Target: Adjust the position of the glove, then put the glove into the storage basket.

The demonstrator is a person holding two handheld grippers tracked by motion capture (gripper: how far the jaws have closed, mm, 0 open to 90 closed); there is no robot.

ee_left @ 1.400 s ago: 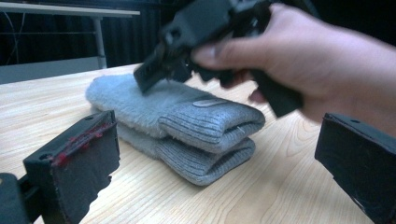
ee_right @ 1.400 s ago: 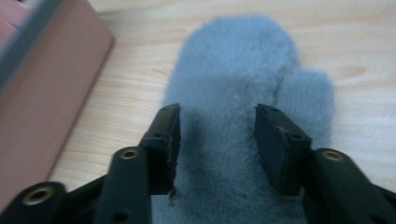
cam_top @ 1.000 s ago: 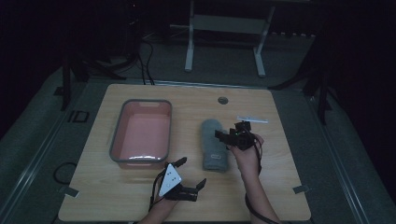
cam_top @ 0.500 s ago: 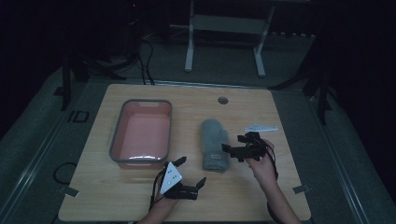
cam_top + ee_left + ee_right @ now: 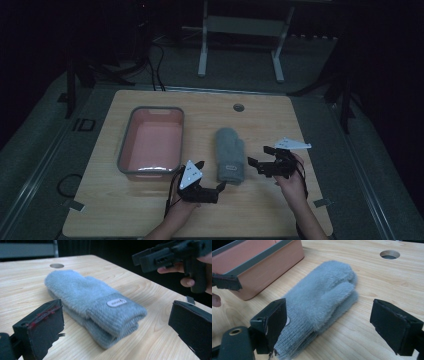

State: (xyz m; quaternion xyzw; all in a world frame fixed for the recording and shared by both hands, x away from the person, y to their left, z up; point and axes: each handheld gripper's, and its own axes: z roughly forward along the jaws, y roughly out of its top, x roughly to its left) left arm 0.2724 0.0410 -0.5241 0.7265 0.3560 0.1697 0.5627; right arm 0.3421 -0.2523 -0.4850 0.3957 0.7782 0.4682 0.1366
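From the high view, the fuzzy grey mittens (image 5: 231, 156) lie on the wooden table (image 5: 300, 120) at 3 o'clock from the pink tub (image 5: 151, 142), with the left gripper (image 5: 210, 176) at 7 o'clock and the right gripper (image 5: 259, 156) at 3 o'clock of them, while the left gripper view shows its jaws wide apart around nothing with the mittens (image 5: 95, 302) ahead, and the right gripper view shows its jaws, just opened, also wide apart and holding nothing, near the mittens (image 5: 322, 302).

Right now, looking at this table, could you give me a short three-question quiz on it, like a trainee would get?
1. True or false: the grey mittens lie inside the pink bin.
2. Which gripper is nearer the bin: left gripper or right gripper?
3. Are the right gripper's jaws open or shut?

Key:
1. False; they lie on the table, right of the bin.
2. The left.
3. Open, having just opened, nothing between them.
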